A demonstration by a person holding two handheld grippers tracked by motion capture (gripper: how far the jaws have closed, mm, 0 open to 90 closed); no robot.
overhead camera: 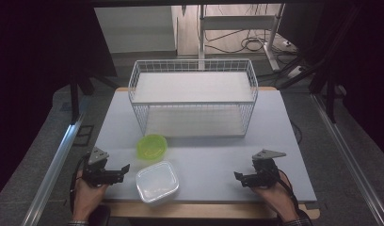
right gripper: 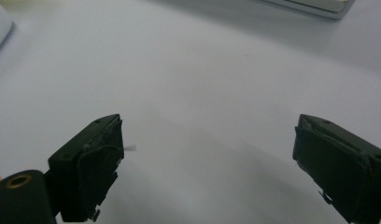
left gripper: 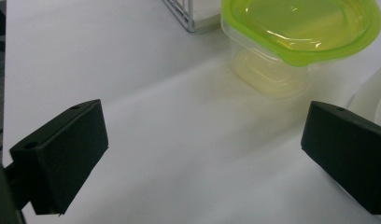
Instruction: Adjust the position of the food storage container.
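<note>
Right now the left gripper [overhead camera: 120,171] is hovering over the near left corner of the desk [overhead camera: 209,155], its two black jaws standing wide apart with nothing between them. In the left gripper view, bare desk top is showing across the whole gap, and the jaws are pointing toward the green-lidded container [left gripper: 291,42], which is sitting ahead of them and slightly to the side. From the high view that green-lidded container [overhead camera: 152,146] is resting left of the desk's middle, just in front of the wire basket [overhead camera: 195,101], near it but not touching it as far as the pictures are showing. Just nearer the person, the clear container [overhead camera: 156,181] is lying close to the desk's near edge, beside the left gripper's tips and apart from them; whether it is touching the green-lidded one is hard to tell.

The right gripper [overhead camera: 241,177] is hovering over the near right part of the desk, its jaws likewise spread wide and gripping nothing. In the right gripper view, plain desk surface is lying between and beyond its jaws.

The wire basket is standing at the far middle of the desk, with a pale shelf board inside it. Each gripper is being held by a hand coming in from the near edge.
</note>
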